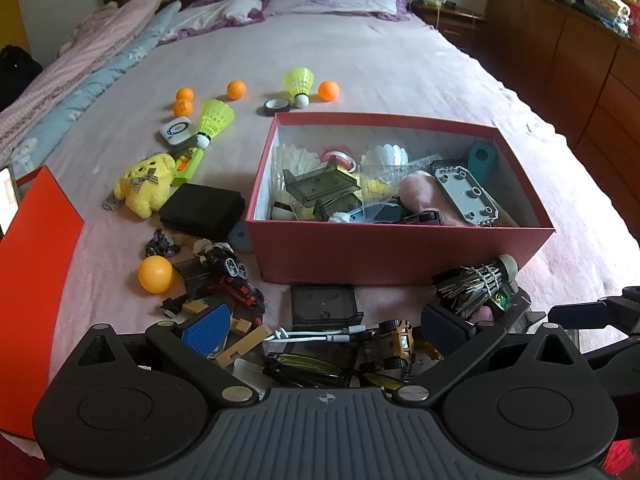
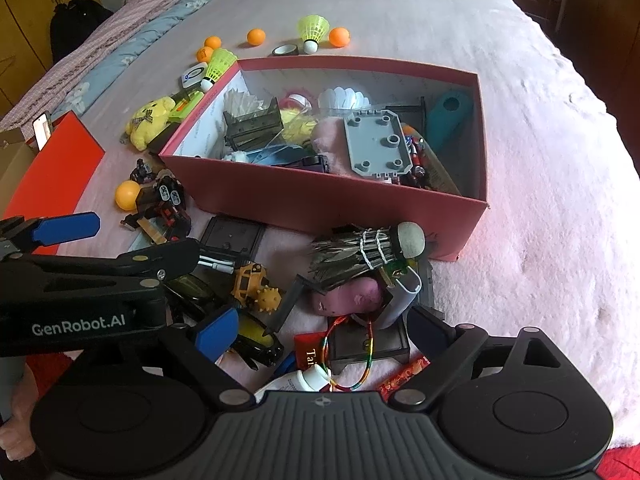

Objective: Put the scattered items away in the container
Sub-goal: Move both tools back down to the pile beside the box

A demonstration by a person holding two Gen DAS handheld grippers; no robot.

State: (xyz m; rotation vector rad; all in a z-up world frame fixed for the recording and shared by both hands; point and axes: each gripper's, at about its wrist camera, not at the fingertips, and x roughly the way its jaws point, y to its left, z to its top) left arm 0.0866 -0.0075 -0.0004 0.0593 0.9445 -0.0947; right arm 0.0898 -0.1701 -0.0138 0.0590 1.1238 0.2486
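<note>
The red box [image 1: 396, 254] is seen sitting on the pale pink bedspread [image 1: 360, 60], already well filled: white shuttlecocks, a grey studded plate [image 2: 380, 142], a teal holder [image 2: 446, 118] and a pink fluffy piece are heaped inside it.

The left gripper [image 1: 324, 330] is held low over the clutter in front of the box, its jaws spread wide with nothing clamped between them. A white cable [image 1: 320, 336], a yellow toy car [image 1: 400, 346] and dark glasses [image 1: 308, 372] are framed between the blue pads.

The right gripper [image 2: 324, 328] is likewise spread fully apart, and nothing is gripped. Below it a rainbow bracelet [image 2: 348, 360], a small dark tray [image 2: 368, 342] and a white tube [image 2: 304, 380] are spotted. A dark feathered shuttlecock [image 2: 360, 252] is lying on its side just before the box's near wall, with a pink soft lump [image 2: 348, 296] beside it.

Further out, still unpacked: a yellow plush [image 1: 146, 184], a black case [image 1: 202, 210], orange balls [image 1: 155, 274], two neon shuttlecocks [image 1: 214, 120], a roll of tape [image 1: 277, 106] and a white round-marked gadget [image 1: 177, 130] are scattered left of and behind the box. A red lid [image 1: 36, 272] is leaning at the far left edge.
</note>
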